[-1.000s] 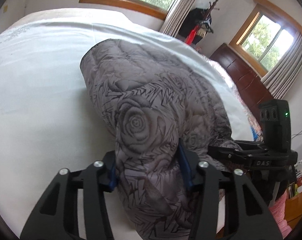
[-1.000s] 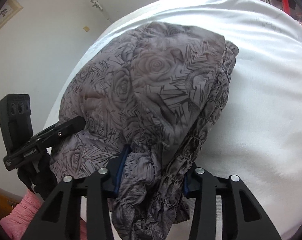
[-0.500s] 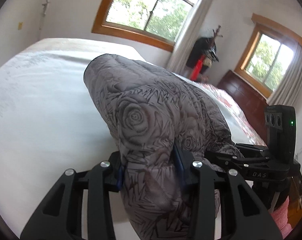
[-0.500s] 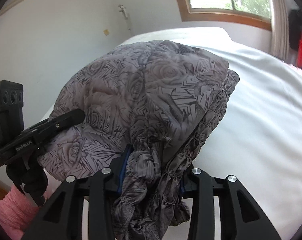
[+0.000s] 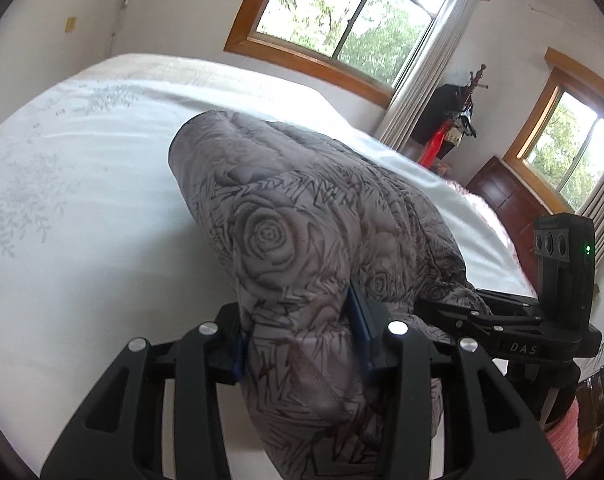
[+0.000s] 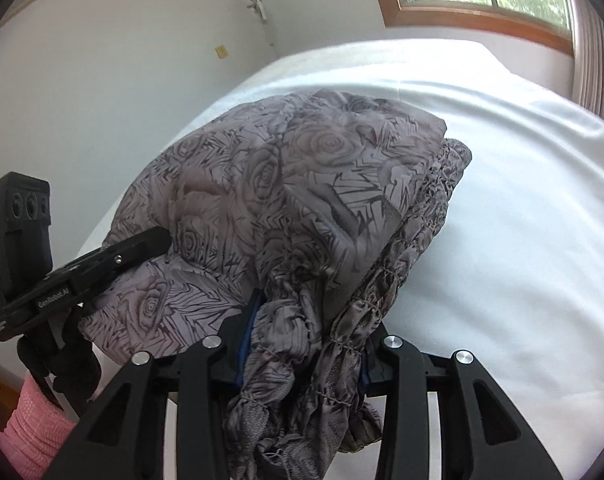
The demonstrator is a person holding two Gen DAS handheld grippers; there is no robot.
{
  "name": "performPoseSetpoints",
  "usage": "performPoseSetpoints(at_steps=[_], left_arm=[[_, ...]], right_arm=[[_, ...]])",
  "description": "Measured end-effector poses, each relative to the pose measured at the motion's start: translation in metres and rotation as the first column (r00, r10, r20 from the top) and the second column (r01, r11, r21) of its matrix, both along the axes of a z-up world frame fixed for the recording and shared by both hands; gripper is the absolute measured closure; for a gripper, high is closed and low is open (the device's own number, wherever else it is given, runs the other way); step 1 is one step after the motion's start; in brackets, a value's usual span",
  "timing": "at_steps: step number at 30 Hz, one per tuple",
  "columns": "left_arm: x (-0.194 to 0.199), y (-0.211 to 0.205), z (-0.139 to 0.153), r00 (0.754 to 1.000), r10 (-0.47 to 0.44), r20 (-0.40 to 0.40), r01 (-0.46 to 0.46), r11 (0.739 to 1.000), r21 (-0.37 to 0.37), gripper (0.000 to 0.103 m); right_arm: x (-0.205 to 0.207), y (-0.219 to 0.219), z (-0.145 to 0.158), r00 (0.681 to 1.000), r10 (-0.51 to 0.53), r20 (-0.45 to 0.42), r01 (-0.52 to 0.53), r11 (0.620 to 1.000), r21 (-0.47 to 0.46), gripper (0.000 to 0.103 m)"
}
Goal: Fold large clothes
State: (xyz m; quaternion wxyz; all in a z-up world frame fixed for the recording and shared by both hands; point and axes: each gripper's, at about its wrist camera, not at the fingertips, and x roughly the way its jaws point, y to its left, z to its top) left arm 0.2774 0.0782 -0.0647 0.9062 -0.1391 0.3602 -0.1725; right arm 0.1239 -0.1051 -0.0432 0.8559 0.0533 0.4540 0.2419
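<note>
We are gripping a grey rose-print quilted garment [image 5: 302, 216] with both grippers over the white bed [image 5: 82, 200]. Our left gripper [image 5: 298, 340] is clamping a thick padded fold of it, blue-lined fingers [image 5: 359, 312] pressing in on either side and cloth bulging out below them. Our right gripper [image 6: 302, 344] is clamping a bunched, gathered elastic edge of the same garment [image 6: 302, 184], with crumpled fabric hanging down between and under its fingers [image 6: 248, 328]. The garment is lying humped on the bed sheet [image 6: 521, 220], its far end resting on the sheet and its near end lifted in our two grippers. In the left wrist view the right gripper is sitting just beside the garment's right edge, green light showing on its body. In the right wrist view the left gripper is touching the garment's left side. Two wood-framed windows [image 5: 341, 16] with curtains [image 5: 425, 64] are showing behind the bed, and a dark wooden cabinet [image 5: 505, 196] is standing near the far corner.
</note>
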Motion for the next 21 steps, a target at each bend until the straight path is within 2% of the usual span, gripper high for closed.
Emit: performPoseSetpoints(at_steps=[5,8,11,12,17,21], left_arm=[[0.005,-0.002,-0.011,1.000,-0.018,-0.002,0.018,0.998,0.059,0.055],[0.015,-0.003,-0.005,1.000,-0.014,-0.027,0.015,0.999,0.042,0.050],[0.019,-0.005,0.000,0.998,-0.009,-0.057,0.011,1.000,0.028,0.044],[0.016,-0.002,0.003,0.998,-0.005,-0.061,0.006,1.000,0.021,0.042],[-0.016,0.008,0.017,1.000,-0.007,-0.018,0.007,1.000,0.022,0.040],[-0.042,0.005,0.020,1.000,0.005,0.003,-0.005,0.997,0.071,0.038]], right_arm=[[-0.008,-0.007,-0.008,0.999,-0.006,-0.040,0.007,1.000,0.025,0.059],[-0.001,-0.007,-0.010,0.998,-0.013,-0.061,0.016,0.999,0.037,0.055],[-0.002,-0.016,-0.002,0.998,-0.024,-0.060,0.026,0.999,0.036,0.044],[-0.004,-0.018,0.001,0.998,-0.028,-0.048,0.029,0.999,0.027,0.041],[-0.034,-0.054,0.028,0.999,-0.039,-0.024,0.040,0.999,0.024,0.040],[-0.064,-0.073,0.037,0.999,-0.047,-0.026,0.048,0.998,0.039,0.040]])
